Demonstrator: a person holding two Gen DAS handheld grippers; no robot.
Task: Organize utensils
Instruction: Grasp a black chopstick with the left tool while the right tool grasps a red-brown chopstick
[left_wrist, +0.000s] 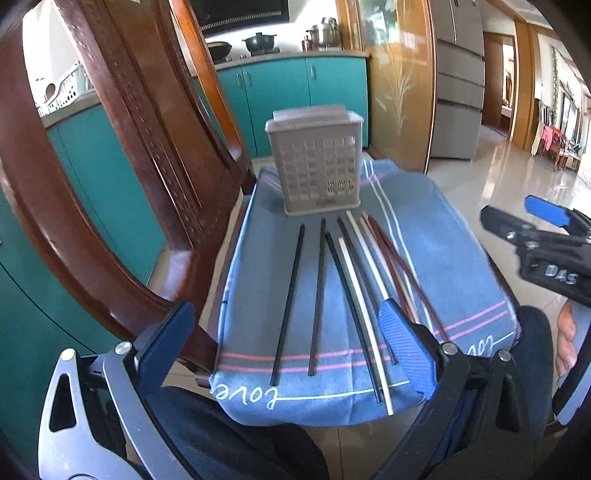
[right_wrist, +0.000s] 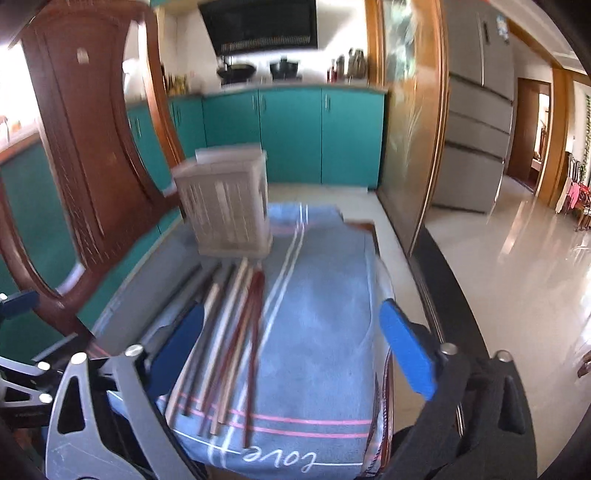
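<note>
Several chopsticks (left_wrist: 317, 295), black, white and reddish brown, lie side by side on a blue towel (left_wrist: 443, 240) spread over a chair seat. A grey slotted utensil holder (left_wrist: 314, 162) stands upright at their far ends. My left gripper (left_wrist: 288, 339) hangs open above the near ends with nothing between its fingers. My right gripper (left_wrist: 506, 208) is off to the right of the towel. In the blurred right wrist view the right gripper (right_wrist: 291, 347) stands wide open and empty over the towel (right_wrist: 321, 314), with the chopsticks (right_wrist: 232, 343) by its left finger and the holder (right_wrist: 225, 206) beyond.
The chair's carved wooden back (left_wrist: 110, 184) rises on the left, close to the holder. Teal kitchen cabinets (left_wrist: 280, 92) and a grey fridge (left_wrist: 458, 92) stand behind. Shiny tiled floor (right_wrist: 517, 258) lies to the right. A hand (left_wrist: 565, 343) holds the right gripper.
</note>
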